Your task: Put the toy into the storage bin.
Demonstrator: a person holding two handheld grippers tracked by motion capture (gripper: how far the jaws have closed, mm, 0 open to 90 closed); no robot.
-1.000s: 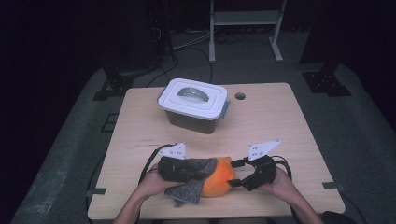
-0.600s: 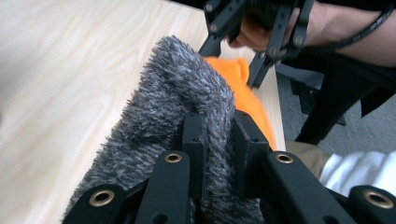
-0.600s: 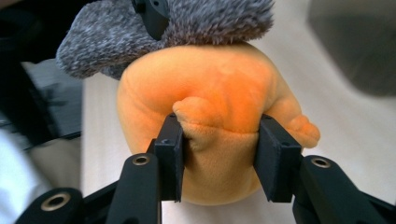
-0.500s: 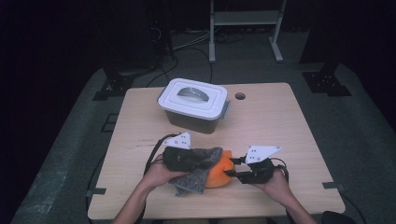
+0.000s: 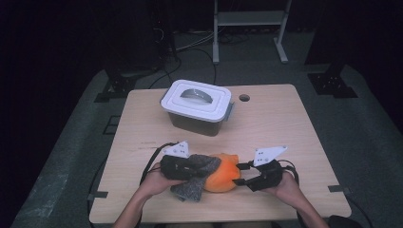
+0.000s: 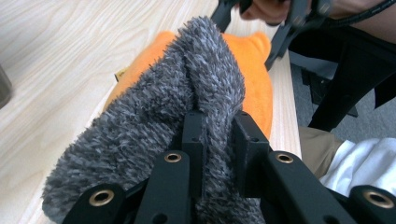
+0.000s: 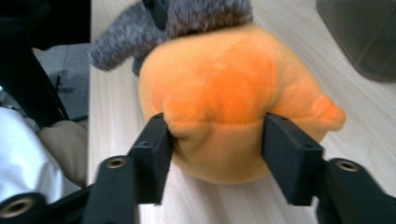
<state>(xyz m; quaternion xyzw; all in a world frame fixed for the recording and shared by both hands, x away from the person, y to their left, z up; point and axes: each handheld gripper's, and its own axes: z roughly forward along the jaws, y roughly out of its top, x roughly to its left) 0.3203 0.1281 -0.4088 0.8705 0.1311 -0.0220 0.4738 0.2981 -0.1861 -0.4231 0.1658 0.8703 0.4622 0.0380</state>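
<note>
An orange plush toy (image 5: 223,175) lies near the table's front edge, with a grey fuzzy cloth (image 5: 196,172) draped over its left side. My left gripper (image 6: 218,126) is shut on a fold of the grey cloth (image 6: 187,84), and the orange plush (image 6: 256,70) shows behind it. My right gripper (image 7: 217,140) comes in from the right, its pads pressing into both sides of the orange plush (image 7: 219,79). Its jaws have just been opening, with the plush still between them. The grey cloth (image 7: 205,14) tops the plush in that view.
A lidded white-topped plastic box (image 5: 196,107) stands at the middle back of the wooden table (image 5: 285,128). A cable hole (image 5: 244,98) is to its right. The person's legs and chair sit just past the front edge.
The left hand carried the grey cloth a little right and up, then back left. The right hand has hardly moved.
</note>
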